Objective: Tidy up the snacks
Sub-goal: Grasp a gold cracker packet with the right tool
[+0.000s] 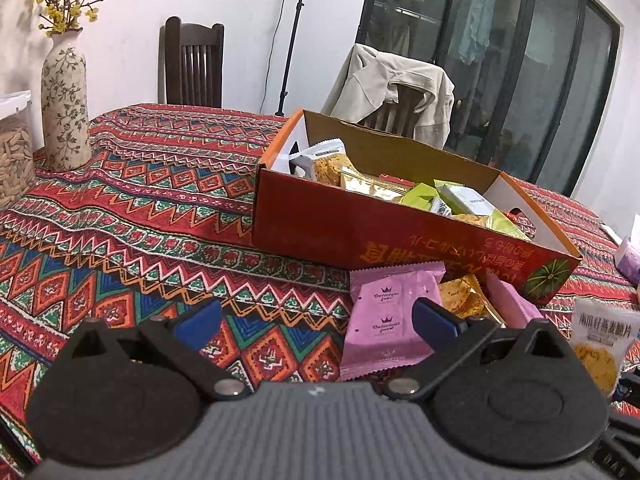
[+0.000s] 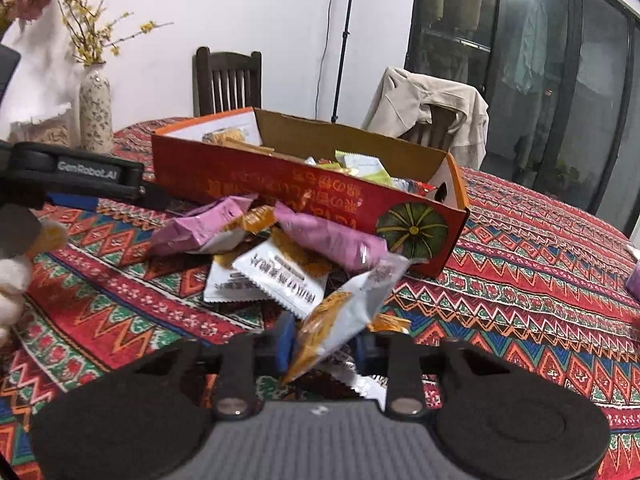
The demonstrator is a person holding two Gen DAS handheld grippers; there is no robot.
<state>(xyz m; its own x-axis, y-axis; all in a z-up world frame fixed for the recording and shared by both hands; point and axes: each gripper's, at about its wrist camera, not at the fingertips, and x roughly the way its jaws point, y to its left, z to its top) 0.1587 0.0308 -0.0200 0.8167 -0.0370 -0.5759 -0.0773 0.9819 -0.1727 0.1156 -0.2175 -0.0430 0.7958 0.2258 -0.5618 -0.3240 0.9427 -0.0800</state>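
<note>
A red cardboard box (image 1: 360, 232) (image 2: 256, 184) holding several snack packets sits on the patterned tablecloth. In front of it lies a loose pile: pink packets (image 2: 332, 244) (image 1: 380, 320), white packets (image 2: 280, 276) and small orange ones (image 2: 256, 218). My right gripper (image 2: 326, 344) is shut on a white packet with an orange crisp picture (image 2: 344, 312), tilted above the pile; the same packet (image 1: 598, 344) shows at the right edge of the left wrist view. My left gripper (image 1: 318, 322) stands open just left of the pile, one pad over a pink packet, holding nothing. It also appears as a black arm (image 2: 80, 176).
A flowered vase (image 1: 64, 104) (image 2: 96, 116) and a bag of seeds (image 1: 14, 156) stand at the table's far left. Two chairs (image 1: 192, 68), one draped with a beige jacket (image 1: 392, 84), stand behind the table. A purple item (image 1: 628, 256) lies at the right edge.
</note>
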